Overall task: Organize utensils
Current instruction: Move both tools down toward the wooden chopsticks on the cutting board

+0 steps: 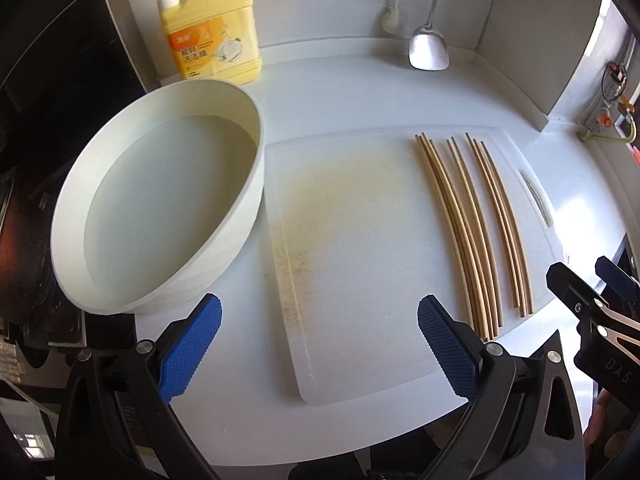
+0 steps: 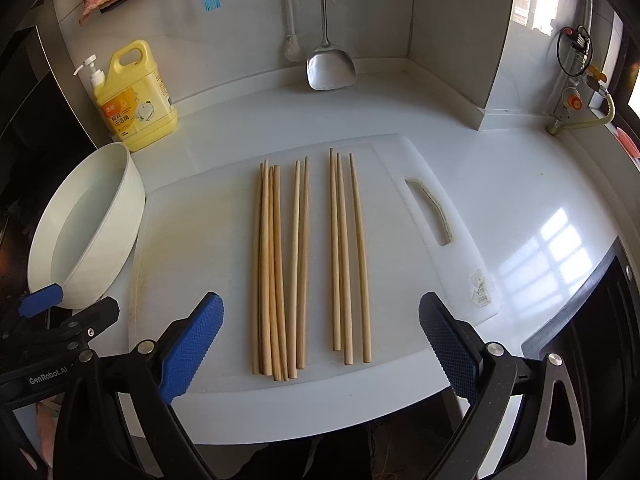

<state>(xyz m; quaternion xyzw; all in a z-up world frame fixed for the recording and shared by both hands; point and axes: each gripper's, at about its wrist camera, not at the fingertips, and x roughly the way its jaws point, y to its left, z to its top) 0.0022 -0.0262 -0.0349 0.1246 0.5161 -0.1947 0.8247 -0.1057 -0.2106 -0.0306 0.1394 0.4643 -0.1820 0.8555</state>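
Observation:
Several wooden chopsticks (image 2: 300, 264) lie lengthwise in three loose groups on a white cutting board (image 2: 200, 260). In the left wrist view the chopsticks (image 1: 468, 232) lie on the right part of the board (image 1: 352, 240). My right gripper (image 2: 320, 344) is open and empty, hovering over the near ends of the chopsticks. My left gripper (image 1: 320, 344) is open and empty above the board's near left part, beside a white basin (image 1: 160, 208). The right gripper shows at the left wrist view's right edge (image 1: 592, 300).
The basin (image 2: 84, 236) holds clear water, left of the board. A yellow detergent bottle (image 2: 136, 96) stands behind it. A steel spatula (image 2: 330, 64) and a brush hang on the back wall. A gas valve and hose (image 2: 576, 96) sit at the right; a dark stove edge lies near right.

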